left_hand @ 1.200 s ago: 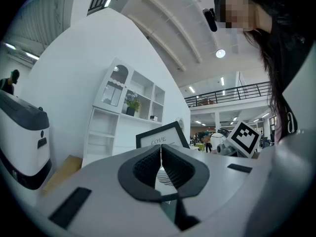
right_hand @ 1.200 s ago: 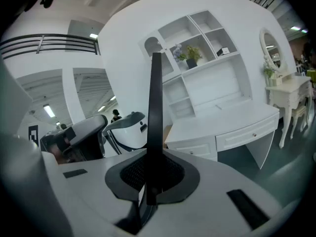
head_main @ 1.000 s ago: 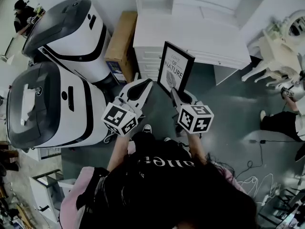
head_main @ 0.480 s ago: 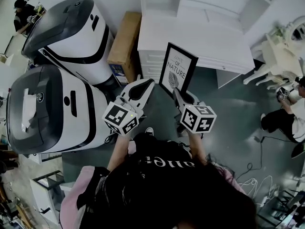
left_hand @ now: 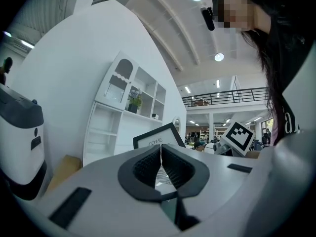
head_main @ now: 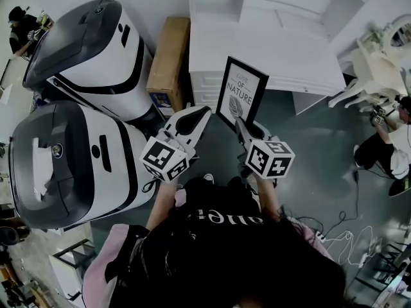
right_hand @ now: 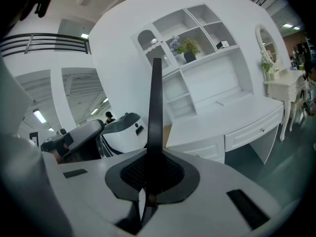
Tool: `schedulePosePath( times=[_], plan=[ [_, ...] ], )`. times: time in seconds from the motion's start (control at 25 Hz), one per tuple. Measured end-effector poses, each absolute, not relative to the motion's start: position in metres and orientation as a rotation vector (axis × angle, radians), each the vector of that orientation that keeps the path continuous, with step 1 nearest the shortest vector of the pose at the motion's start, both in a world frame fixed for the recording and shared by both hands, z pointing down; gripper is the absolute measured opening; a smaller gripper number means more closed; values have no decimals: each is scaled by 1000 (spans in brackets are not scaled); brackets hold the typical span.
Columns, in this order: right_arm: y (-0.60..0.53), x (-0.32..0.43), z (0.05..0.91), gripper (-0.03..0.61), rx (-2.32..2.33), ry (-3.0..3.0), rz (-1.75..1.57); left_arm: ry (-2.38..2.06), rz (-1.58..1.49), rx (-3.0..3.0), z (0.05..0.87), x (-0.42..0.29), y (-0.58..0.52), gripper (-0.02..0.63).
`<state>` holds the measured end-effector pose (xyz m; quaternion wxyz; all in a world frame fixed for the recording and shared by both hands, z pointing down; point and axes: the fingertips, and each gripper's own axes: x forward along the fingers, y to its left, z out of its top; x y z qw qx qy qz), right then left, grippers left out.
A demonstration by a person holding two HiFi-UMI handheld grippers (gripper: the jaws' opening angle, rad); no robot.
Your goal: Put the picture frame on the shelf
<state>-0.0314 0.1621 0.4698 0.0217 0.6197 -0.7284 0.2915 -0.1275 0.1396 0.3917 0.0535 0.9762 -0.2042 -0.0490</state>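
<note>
There is one rectangular picture frame (head_main: pixel 241 95), black-edged with a white printed sheet. It is held upright and slightly tilted above the grey floor, just in front of the white worktop (head_main: pixel 276 50). The right claw (head_main: pixel 239 126) is clamped on the picture frame's lower edge. In the right gripper view its thin black side (right_hand: pixel 156 107) rises straight from between the closed pads. The left claw (head_main: pixel 198 112) is the second of the two. It sits beside the right one with its jaws pressed together on nothing, and the picture frame (left_hand: pixel 158 138) shows past them.

One white shelf unit (right_hand: pixel 197 28) stands behind the worktop, and a small potted plant (right_hand: pixel 187 47) sits in one upper compartment. Two large rounded white-and-black machines (head_main: pixel 96 43) (head_main: pixel 70 153) fill the left side. One brown cardboard box (head_main: pixel 168 53) is wedged between them and the worktop. To the right stands a white dressing table (head_main: pixel 379 63). A person (head_main: pixel 385 146) sits on the floor near it, and loose cables (head_main: pixel 347 236) lie close by. Another person (head_main: pixel 22 27) is far off at the upper left.
</note>
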Motion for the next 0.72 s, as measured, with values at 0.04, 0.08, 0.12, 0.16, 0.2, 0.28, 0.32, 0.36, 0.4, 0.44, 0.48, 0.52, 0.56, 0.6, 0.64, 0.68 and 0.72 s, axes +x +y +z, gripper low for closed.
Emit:
schedulePosePath(
  times=[0.04,0.08,0.12,0.16,0.2,0.28,0.32,0.36,0.4,0.44,0.48,0.52,0.56,0.6,0.64,0.68,0.72],
  plan=[
    [160,-32,471,61,1920,-2250,906,-617,-148,2961,393,-128,136,17],
    [157,-32,471,61,1920,-2242,909,-614,-150,2955,393,-129,133,18],
    [155,-31,472,60,1919,-2234,911,-610,-152,2950,394,-129,130,17],
    [152,-30,472,61,1918,-2228,913,-607,-155,2946,394,-129,128,17],
    [149,-30,473,61,1917,-2222,915,-604,-157,2942,395,-128,125,17],
    [144,-28,473,61,1913,-2217,916,-602,-157,2934,398,-126,119,17],
    [140,-26,474,61,1911,-2216,918,-601,-155,2929,399,-125,116,17],
    [137,-24,475,60,1908,-2215,920,-602,-152,2925,401,-123,113,17],
    [133,-22,476,60,1905,-2215,923,-604,-148,2920,403,-121,109,17],
    [129,-19,477,61,1900,-2216,926,-609,-145,2915,405,-119,105,17],
    [125,-16,478,60,1894,-2217,930,-617,-143,2910,407,-116,100,17],
    [120,-13,480,61,1886,-2220,934,-628,-141,2905,408,-114,94,17],
    [114,-9,482,60,1876,-2224,938,-641,-138,2900,410,-110,88,17],
    [107,-4,483,60,1865,-2230,942,-655,-134,2897,411,-106,82,17],
    [100,2,485,60,1855,-2236,946,-669,-130,2893,412,-102,76,17],
    [92,8,487,60,1845,-2242,950,-683,-127,2891,413,-96,69,17],
    [84,14,489,60,1834,-2249,953,-697,-122,2888,415,-90,61,17]
  ],
)
